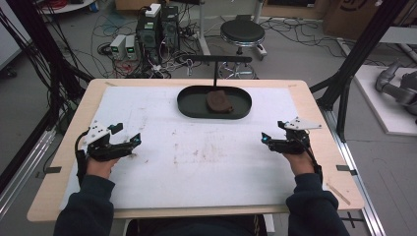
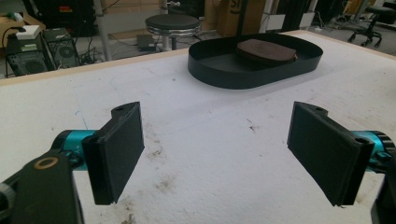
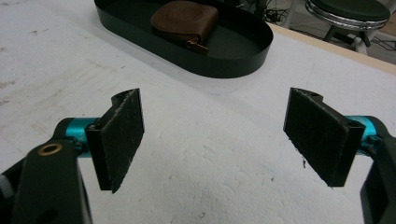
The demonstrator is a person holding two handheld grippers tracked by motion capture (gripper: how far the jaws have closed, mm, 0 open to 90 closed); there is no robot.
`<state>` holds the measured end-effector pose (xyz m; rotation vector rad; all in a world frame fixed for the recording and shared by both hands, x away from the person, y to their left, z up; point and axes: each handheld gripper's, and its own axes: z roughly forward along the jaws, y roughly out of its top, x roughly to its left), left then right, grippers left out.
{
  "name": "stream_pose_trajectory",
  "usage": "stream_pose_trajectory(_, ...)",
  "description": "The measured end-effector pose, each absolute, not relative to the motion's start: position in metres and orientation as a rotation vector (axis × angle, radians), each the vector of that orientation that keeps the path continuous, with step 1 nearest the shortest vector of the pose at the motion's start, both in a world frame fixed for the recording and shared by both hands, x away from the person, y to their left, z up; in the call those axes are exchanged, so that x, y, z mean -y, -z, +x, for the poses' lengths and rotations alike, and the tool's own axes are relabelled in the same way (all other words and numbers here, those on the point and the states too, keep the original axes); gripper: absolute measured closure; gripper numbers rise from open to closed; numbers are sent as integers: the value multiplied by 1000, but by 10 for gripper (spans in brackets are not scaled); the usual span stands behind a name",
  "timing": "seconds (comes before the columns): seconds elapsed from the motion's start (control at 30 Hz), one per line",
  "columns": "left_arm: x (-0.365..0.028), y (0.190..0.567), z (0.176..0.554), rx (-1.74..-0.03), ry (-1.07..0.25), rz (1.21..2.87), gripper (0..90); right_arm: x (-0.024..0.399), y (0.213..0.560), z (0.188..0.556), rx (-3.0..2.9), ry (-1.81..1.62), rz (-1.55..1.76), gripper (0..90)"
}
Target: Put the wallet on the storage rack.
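Tray: we see a black oval tray (image 1: 189,105) at the far middle of the table (image 1: 196,162).
Pouch: a brown leather pouch (image 1: 219,102) lies inside the tray.
Left gripper (image 1: 129,144): near-left of the tray, jaws wide apart, holding nothing.
Right gripper (image 1: 269,139): near-right of the tray, jaws wide apart, holding nothing.

**Occlusions and cut-offs**

My forearms (image 1: 314,206) run off the bottom edge of the high view, sleeves cropped. Brown leather pouch (image 3: 185,21) in the black oval tray (image 3: 243,65): embossed mark on top too blurred to read, small brass fitting at its corner too small to identify. Left gripper view: tray's near wall hides the pouch's lower edge. Tray's far end cropped in the right gripper view. Stool (image 3: 348,11) cut off too.
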<state>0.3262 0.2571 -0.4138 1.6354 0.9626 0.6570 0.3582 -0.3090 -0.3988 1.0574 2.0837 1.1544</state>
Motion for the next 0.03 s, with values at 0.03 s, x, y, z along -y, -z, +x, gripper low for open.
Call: stream_pose_trajectory(0.03, -257, 414, 326, -963, -655, 1638, 185, 309, 399, 358, -2084, -1154, 1055, 206)
